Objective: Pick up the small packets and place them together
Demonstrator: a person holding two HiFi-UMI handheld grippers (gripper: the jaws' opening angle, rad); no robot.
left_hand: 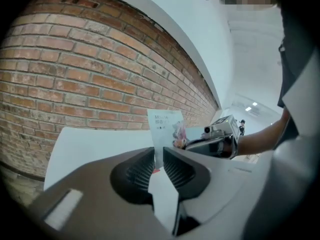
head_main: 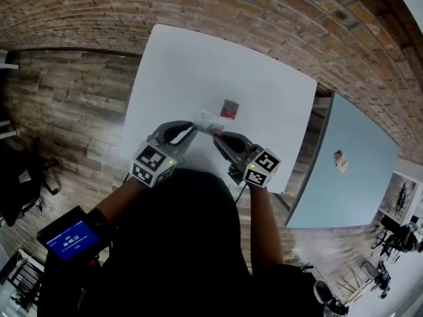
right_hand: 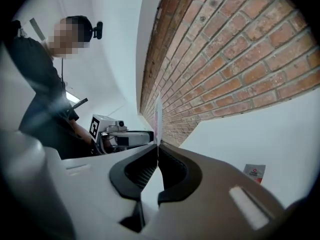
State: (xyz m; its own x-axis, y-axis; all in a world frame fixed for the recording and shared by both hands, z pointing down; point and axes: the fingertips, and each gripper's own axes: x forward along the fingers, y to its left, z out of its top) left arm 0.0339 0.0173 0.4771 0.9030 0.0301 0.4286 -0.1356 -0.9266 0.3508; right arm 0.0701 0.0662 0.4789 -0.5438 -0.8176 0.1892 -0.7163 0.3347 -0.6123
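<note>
Head view: white packet is held upright over the table, between both grippers. Right gripper jaws pinch its edge. Left gripper jaws stand slightly apart, the packet loose between them. Red packet lies just beyond on the table, so the two are not yet together. Print on both is too blurred to read.

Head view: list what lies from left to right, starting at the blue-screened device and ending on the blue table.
Blue-screened device → left claw → white packet → red packet → lone packet on the blue table. The right claw is left out because it overlaps both middle packets.
</note>
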